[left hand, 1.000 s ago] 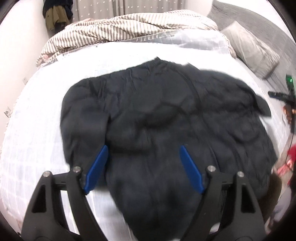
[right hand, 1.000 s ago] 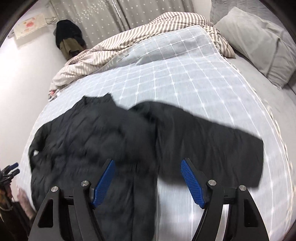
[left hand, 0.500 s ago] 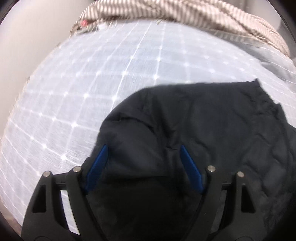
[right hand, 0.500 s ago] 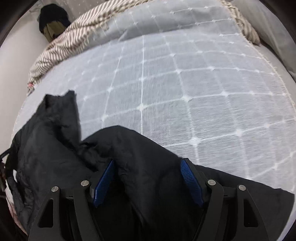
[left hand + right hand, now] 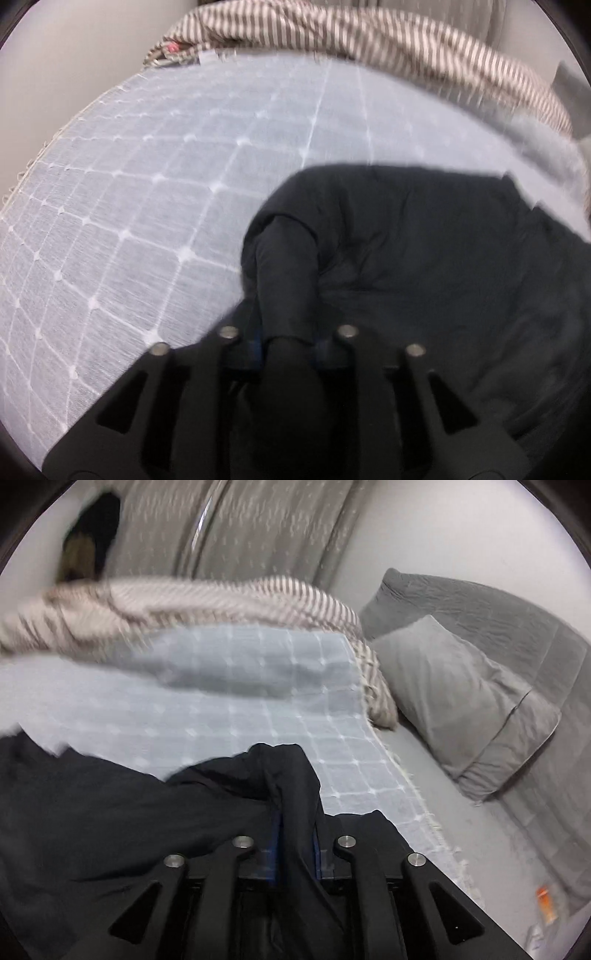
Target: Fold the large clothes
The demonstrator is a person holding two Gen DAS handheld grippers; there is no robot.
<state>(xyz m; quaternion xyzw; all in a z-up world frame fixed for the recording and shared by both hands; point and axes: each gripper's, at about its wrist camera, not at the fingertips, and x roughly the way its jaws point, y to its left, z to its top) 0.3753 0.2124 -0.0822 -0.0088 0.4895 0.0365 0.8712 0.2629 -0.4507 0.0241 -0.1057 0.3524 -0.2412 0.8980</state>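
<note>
A large black jacket [image 5: 424, 251] lies on the light blue grid-patterned bedspread [image 5: 147, 206]. My left gripper [image 5: 288, 343] is shut on a bunched fold of the jacket at its left shoulder area; the fabric rises between the jaws. In the right wrist view the jacket [image 5: 110, 812] spreads to the left. My right gripper [image 5: 295, 853] is shut on a raised fold of it, lifted off the bedspread [image 5: 221, 709]. The blue pads are nearly hidden by cloth.
A striped duvet [image 5: 184, 602] is heaped at the far side of the bed; it also shows in the left wrist view [image 5: 369, 40]. A grey pillow [image 5: 461, 698] and grey quilted cover lie to the right. Curtains hang behind. The bedspread's fringed edge runs along the right.
Both grippers went from open above the jacket to shut on folds of it. The right gripper has lifted its fold and the view has tilted up toward the curtains.
</note>
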